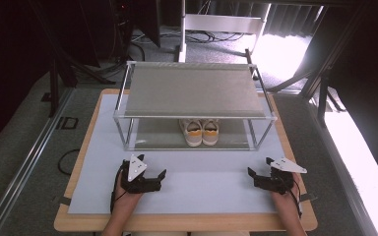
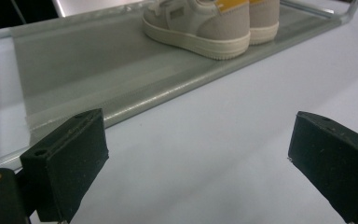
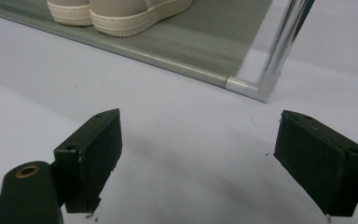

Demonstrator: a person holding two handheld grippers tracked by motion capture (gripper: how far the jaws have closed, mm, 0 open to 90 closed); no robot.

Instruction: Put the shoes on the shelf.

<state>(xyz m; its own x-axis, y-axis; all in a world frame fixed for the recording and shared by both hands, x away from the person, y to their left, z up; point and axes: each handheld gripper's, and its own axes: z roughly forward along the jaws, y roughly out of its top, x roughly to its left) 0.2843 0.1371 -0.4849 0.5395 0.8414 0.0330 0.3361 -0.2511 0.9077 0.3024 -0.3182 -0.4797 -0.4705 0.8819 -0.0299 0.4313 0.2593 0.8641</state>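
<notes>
- Shoes (image 1: 201, 132): a pale pair with yellow heel tabs, side by side, toes pointing away from us, on the lower shelf (image 1: 150, 135) of the two-shelf rack (image 1: 192, 91). We take them as the things to be handled, since both tongs face them.
- Left gripper (image 1: 158, 178): resting on the white mat (image 1: 202, 184) well short of the rack, jaws spread wide, nothing between them. In the left gripper view the near shoe (image 2: 200, 25) sits up and to the right, off the jaw line.
- Right gripper (image 1: 254, 176): also on the mat, jaws wide apart and empty. In the right gripper view the shoes (image 3: 116, 11) lie up and to the left, with the rack's corner post (image 3: 284, 42) straight ahead.
- Risk: going straight in on the right, we would hit that post and shove the rack, which looks light.
- Risk: the top shelf (image 1: 192, 93) hangs low over the pair, so a raised wrist or the grey plate (image 1: 286, 165) could catch its front bar.
- Risk: the shoes touch or nearly touch; a jaw pushed between them could knock one sideways or deeper in.
- Risk: pinching only the soft heel collar may let the shoe droop or slip when lifted.
- Risk: dragging a shoe out could snag the sole on the shelf's front lip (image 2: 168, 91).
</notes>
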